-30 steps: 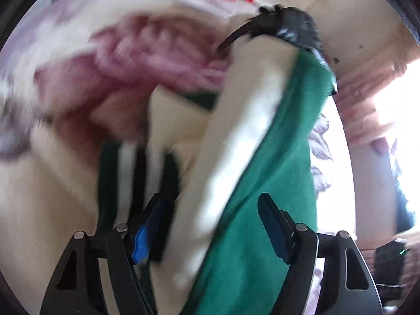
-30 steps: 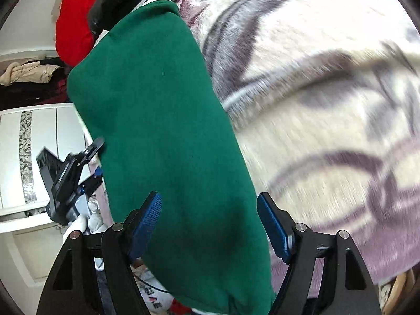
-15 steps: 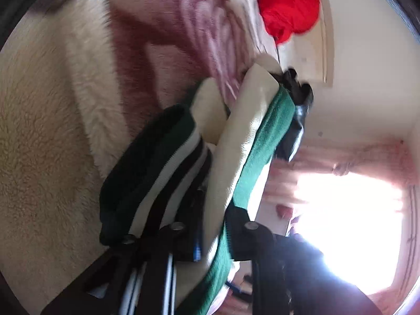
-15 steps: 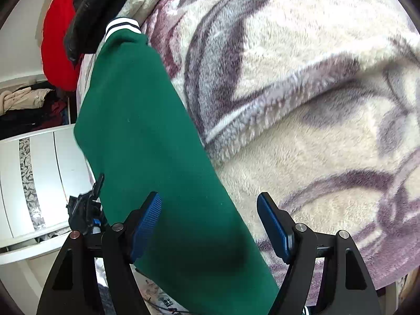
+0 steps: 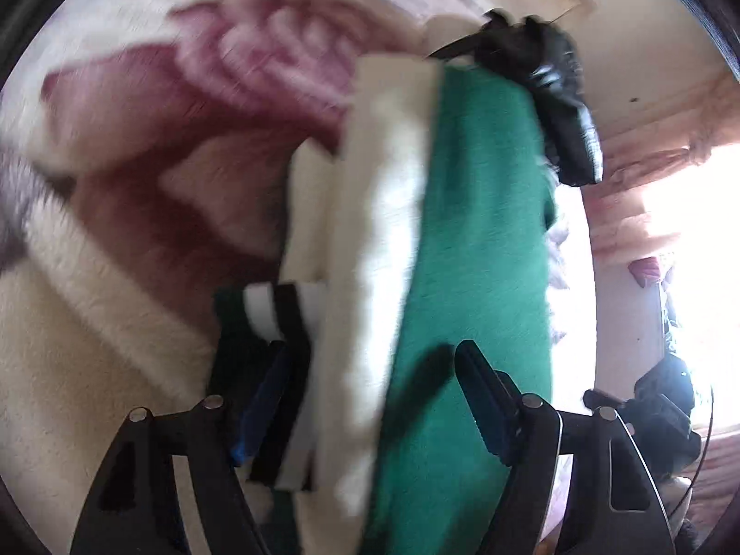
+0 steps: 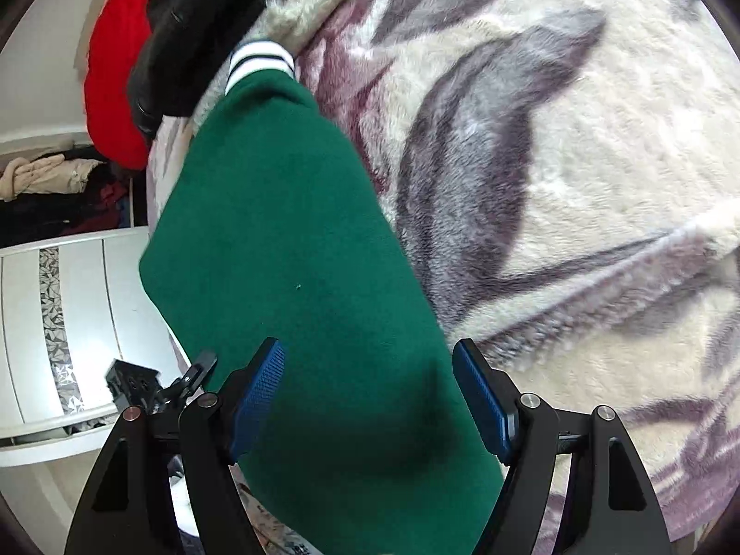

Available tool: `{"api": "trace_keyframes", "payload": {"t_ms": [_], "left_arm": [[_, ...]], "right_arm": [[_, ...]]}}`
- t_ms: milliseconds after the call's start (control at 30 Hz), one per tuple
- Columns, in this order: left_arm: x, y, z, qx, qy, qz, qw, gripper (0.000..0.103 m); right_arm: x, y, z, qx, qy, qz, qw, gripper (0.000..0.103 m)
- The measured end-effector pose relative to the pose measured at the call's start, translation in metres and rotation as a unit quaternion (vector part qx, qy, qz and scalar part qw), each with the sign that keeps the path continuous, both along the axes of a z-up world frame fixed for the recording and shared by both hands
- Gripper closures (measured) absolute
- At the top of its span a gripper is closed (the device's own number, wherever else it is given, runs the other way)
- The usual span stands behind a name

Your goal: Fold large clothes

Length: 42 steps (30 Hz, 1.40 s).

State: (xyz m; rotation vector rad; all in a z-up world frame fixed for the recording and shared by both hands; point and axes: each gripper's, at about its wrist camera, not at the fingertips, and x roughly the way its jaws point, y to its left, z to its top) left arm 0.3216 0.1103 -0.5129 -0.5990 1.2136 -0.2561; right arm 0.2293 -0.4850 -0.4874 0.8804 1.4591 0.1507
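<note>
Over the bed's blanket (image 6: 578, 148), both grippers' fingers stood apart around the green jacket (image 6: 296, 249); the left gripper (image 5: 370, 397) had just reopened, so the fold was released.

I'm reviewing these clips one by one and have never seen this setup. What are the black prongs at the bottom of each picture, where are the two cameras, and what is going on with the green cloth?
No robot here: a person holds a hand-held two-finger gripper in each hand, each with a fisheye camera looking along its fingers. The black prongs with blue pads are those fingers. One picture is from the left gripper, the other from the right gripper. Both look down on a green garment with a cream lining and striped cuff, over a fluffy patterned blanket. The cloth passes between both pairs of fingers. The left jaws have just been opening again; the right stand wide, pads apparently clear of the cloth. Red clothing and a black garment lie beyond.
</note>
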Motion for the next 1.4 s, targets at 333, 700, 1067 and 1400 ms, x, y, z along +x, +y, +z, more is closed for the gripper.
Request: {"api": "trace_keyframes", "payload": {"t_ms": [333,700,1067,1400], "left_arm": [[-0.024,0.046,-0.039,-0.271,0.025,0.127,0.9537,0.096],[-0.022,0.069,0.016,-0.095,0.007,0.067,0.9932,0.021],[-0.064,0.071,-0.066,0.123,0.071,0.004,0.9899,0.0],[-0.064,0.073,-0.036,0.096,0.038,0.069,0.9922,0.001]], "right_arm": [[0.029,0.027,-0.033,-0.002,0.015,0.007,1.0,0.026],[0.045,0.041,-0.014,-0.001,-0.011,0.022,1.0,0.026],[0.045,0.101,-0.022,-0.085,0.011,0.101,0.991,0.026],[0.035,0.104,-0.035,-0.097,0.045,0.073,0.992,0.026]]}}
